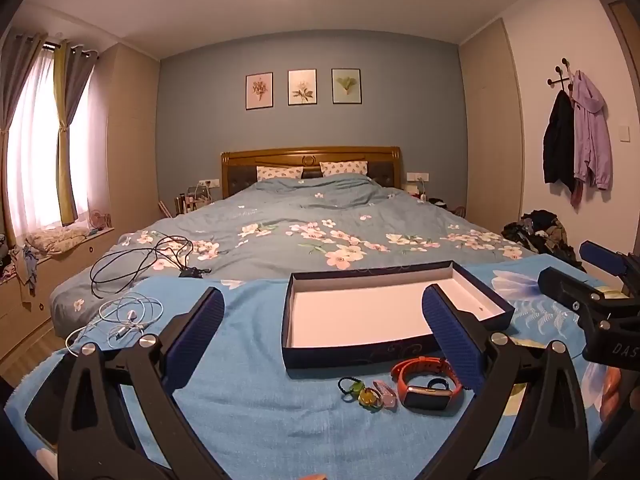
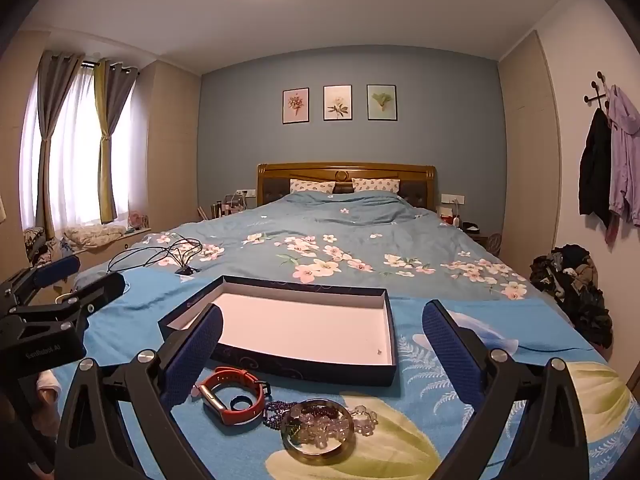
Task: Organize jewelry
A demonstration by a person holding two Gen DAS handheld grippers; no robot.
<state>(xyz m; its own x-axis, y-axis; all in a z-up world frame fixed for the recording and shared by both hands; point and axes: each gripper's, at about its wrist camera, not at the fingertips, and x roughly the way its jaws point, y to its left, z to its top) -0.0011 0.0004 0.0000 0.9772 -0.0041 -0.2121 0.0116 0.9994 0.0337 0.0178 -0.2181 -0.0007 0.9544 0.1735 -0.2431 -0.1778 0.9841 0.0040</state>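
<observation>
Jewelry [image 2: 320, 426] lies on blue floral cloth [image 2: 460, 380]; bedroom with bed [image 2: 320, 248].

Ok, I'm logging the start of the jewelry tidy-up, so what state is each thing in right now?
left gripper: open, holding nothing
right gripper: open, holding nothing
box: lidless, nothing inside but a tiny speck
orange watch: strap looped, lying in front of the box
blue ring: lying inside the watch strap's loop
glass dish: holds beads
earphones: tangled
</observation>
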